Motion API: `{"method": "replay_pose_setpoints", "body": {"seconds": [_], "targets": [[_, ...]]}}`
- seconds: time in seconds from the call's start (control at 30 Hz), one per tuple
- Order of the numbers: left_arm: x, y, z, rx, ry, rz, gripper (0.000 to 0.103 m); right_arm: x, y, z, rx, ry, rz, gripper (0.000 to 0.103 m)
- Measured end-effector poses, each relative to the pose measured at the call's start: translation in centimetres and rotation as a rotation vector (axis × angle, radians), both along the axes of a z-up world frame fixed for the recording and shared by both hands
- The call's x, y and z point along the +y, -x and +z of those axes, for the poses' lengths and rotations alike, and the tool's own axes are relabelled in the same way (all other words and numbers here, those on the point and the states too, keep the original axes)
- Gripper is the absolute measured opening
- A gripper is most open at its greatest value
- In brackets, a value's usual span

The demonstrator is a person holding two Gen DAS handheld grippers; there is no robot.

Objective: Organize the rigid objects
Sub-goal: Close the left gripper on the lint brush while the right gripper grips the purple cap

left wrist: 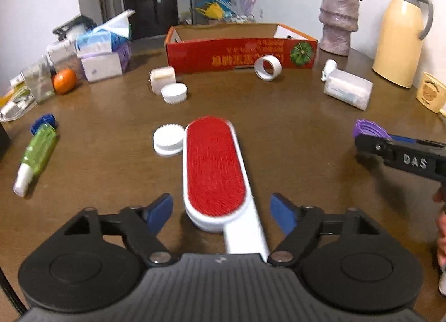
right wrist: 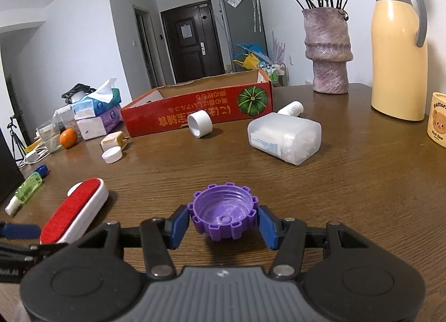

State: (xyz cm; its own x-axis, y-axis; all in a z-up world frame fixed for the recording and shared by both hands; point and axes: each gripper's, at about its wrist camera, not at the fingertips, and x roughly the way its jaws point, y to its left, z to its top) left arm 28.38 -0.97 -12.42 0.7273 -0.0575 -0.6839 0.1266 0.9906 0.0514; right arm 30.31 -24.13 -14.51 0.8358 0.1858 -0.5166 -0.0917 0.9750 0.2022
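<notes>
A white lint brush with a red pad point(left wrist: 214, 166) lies on the brown table, its handle running back between the open fingers of my left gripper point(left wrist: 221, 214); the pads do not touch it. It also shows in the right wrist view point(right wrist: 74, 210). My right gripper point(right wrist: 223, 223) stands around a purple ribbed cap point(right wrist: 223, 214) that rests open side up on the table; its blue pads sit at the cap's sides with small gaps. The cap and right gripper show at the right edge of the left wrist view point(left wrist: 368, 128). A red open cardboard box point(left wrist: 239, 54) stands at the back.
On the table lie white caps point(left wrist: 168, 139) point(left wrist: 174, 93), a tape roll point(left wrist: 267, 68), a clear plastic box point(left wrist: 348, 90), a small white bottle point(right wrist: 291, 108), a plug point(left wrist: 163, 78) and a green bottle point(left wrist: 36, 154). Tissue boxes point(left wrist: 103, 51), an orange point(left wrist: 64, 80), a vase point(left wrist: 338, 18), a thermos point(left wrist: 401, 34) and a mug point(left wrist: 430, 94) line the edges.
</notes>
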Motion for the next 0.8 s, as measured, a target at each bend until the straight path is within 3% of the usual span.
{"method": "replay_pose_setpoints", "body": {"seconds": [0.23,0.37,0.8], "targets": [[-0.1,-2.6,-1.4,0.06,0.048,0.139,0.08,0.0,0.1,0.1,-0.005,-0.001,-0.001,0.053],[-0.5,-2.2,-1.2,0.024,0.045,0.158,0.058,0.0,0.1,0.1,-0.003,-0.001,0.002,0.053],[-1.1,-1.0,-0.2,0.036,0.063,0.154,0.057,0.2,0.4,0.1,-0.011,0.006,0.006,0.053]]}}
